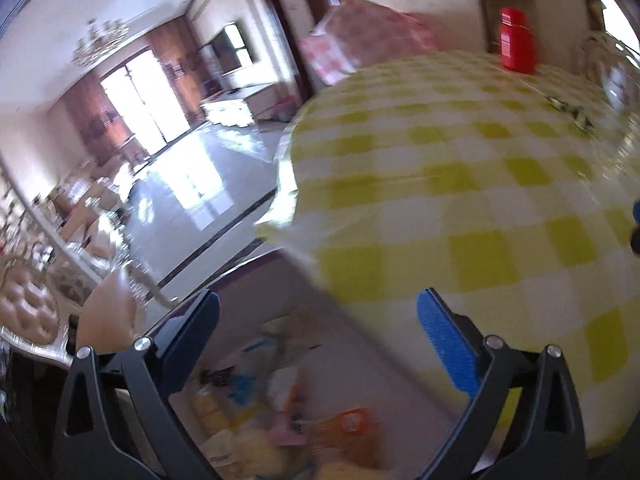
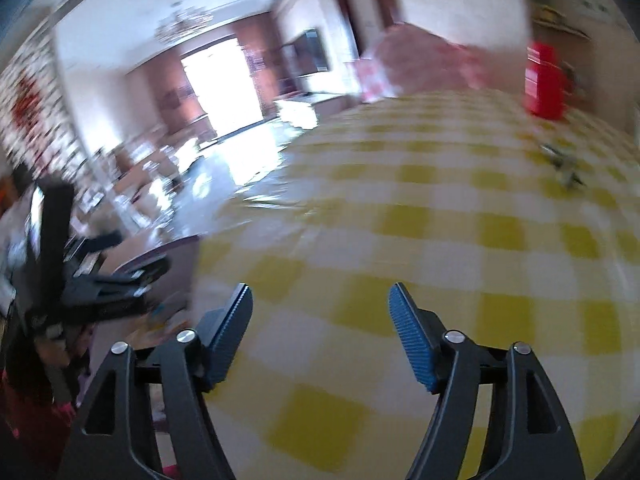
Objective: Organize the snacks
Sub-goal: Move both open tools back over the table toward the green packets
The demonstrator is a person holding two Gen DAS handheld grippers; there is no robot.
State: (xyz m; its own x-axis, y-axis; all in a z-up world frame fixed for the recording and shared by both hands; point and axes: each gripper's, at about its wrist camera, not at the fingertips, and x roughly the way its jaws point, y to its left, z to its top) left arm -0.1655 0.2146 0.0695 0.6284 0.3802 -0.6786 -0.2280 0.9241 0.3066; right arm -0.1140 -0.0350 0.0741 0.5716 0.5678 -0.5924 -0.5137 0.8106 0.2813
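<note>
1. Left gripper [image 1: 318,334] fingers stand wide apart, nothing between them. Below them is a blurred heap of snacks [image 1: 280,412] in what looks like a bin or box beside the bench [image 1: 460,184]; its walls can't be made out, so the container type is unclear.
2. Right gripper [image 2: 320,332] fingers are also apart and empty, hovering over bare checked cloth at the bench's near edge.
3. Snacks: the only packets visible are in that heap, low and off the bench's left edge. Yellow, orange and blue wrappers, nothing legible. Seems most of the sorting is already in there.
4. Other containers: red canister [image 1: 517,40] upright at the far side of the bench, lid on, contents hidden. A small dark item [image 1: 570,110] lies near it, too blurred to identify; could be a wrapper.
5. Risks, my read:
   - Both views are smeared. Grasping off these frames would likely miss or clip the bench edge.
   - Left gripper [image 2: 116,280] sits just left of the right one. Crossing reaches could knock the two together.
   - Heap is loose and soft. Pinching into it may crush a packet or drag out neighbours.
   - Reaching for the far item risks tipping the canister.
   - Glossy cloth: a packet set near the edge could slide off.
</note>
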